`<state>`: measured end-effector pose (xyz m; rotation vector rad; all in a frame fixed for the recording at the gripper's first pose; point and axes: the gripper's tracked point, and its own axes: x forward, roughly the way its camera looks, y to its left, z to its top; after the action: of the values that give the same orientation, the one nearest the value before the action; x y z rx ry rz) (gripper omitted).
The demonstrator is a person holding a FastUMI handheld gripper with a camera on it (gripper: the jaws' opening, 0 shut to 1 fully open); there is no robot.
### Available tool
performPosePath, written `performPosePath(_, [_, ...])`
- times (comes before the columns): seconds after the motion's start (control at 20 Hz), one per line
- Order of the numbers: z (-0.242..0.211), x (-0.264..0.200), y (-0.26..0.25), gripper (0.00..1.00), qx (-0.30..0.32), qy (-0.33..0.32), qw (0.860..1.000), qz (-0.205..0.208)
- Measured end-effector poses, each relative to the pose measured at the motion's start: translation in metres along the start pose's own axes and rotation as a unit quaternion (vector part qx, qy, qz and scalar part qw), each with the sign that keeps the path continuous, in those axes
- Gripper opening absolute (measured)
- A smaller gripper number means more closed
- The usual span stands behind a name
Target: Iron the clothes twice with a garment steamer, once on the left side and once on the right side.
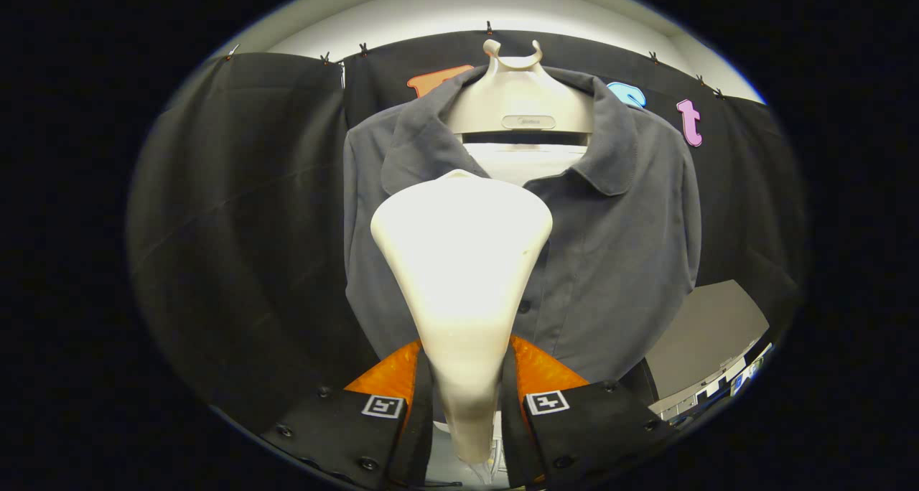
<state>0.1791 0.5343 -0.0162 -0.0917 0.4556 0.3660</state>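
The tongs point(465, 398) are closed on the garment steamer point(461, 261) — its narrow neck runs down between the two fingers point(391, 383), and both press against it from either side. From that grip the steamer rises straight ahead and widens into a broad, rounded, cream-coloured head, its back turned toward the camera. The head sits over the middle of the shirt point(617, 247), covering the placket just below the collar opening, a little toward the left half of the chest; whether its face actually touches the cloth cannot be told from behind.

The shirt is dark grey, collared and buttoned down the front, with one button showing just beside the steamer's lower right edge. It hangs upright on a pale plastic hanger point(518, 96) whose forked hook stands above the collar; a strip of white shows inside the neck opening, under the hanger's body. The collar points lie spread to either side, and both shoulders drape down over the hanger's arms.

Behind the shirt hangs the black cloth wall point(237, 211) of the booth, clipped along its top edge to a rail — above it a pale ceiling. Low to the right, past the shirt's hem, a grey surface and part of a room beyond are visible
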Motion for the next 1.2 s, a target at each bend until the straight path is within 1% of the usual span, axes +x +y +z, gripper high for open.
performPosePath(0.4, [-0.017,0.055,-0.009,0.48,0.014,0.036,0.999,-0.023])
performPosePath(0.6, [-0.032,0.067,-0.009,0.48,0.015,0.051,0.998,-0.021])
performPosePath(0.85, [-0.055,0.069,-0.005,0.48,0.016,0.061,0.998,-0.016])
performPosePath(1.2, [-0.103,0.077,-0.004,0.48,0.019,0.083,0.996,-0.008])
